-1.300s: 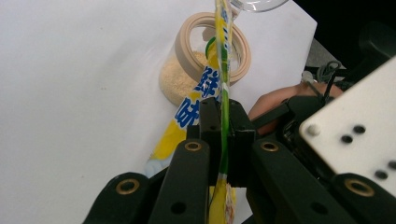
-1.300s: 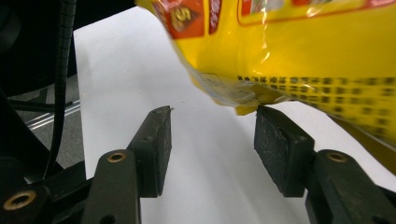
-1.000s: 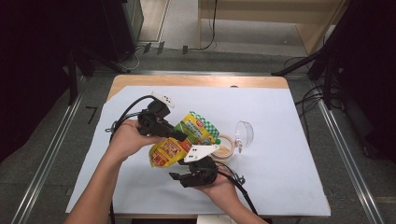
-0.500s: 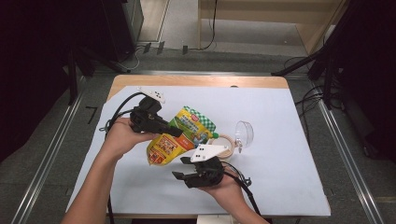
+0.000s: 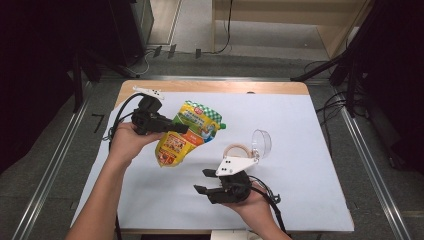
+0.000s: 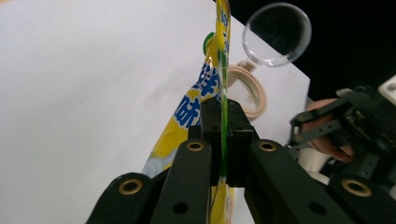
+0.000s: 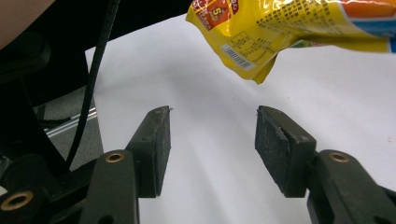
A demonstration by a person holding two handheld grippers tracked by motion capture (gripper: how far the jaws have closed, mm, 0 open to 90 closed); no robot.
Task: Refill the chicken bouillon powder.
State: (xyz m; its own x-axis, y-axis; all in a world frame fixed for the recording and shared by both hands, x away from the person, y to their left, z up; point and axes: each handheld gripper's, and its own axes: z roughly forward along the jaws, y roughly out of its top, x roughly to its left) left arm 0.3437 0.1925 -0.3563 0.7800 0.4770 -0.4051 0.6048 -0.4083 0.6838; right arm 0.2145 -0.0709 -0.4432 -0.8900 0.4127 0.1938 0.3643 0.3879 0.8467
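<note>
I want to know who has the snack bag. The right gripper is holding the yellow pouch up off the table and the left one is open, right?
Swapped. The left gripper holds the yellow pouch off the table, jaws pinching its edge in the left gripper view. The right gripper is the open one.

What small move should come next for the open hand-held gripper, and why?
Probably bring the right hand-held gripper up toward the pouch's lower corner and close on it. Its jaws stand open and empty just below that corner, while the left hand-held gripper is shut on the yellow pouch and holds it above the white table cover.
</note>
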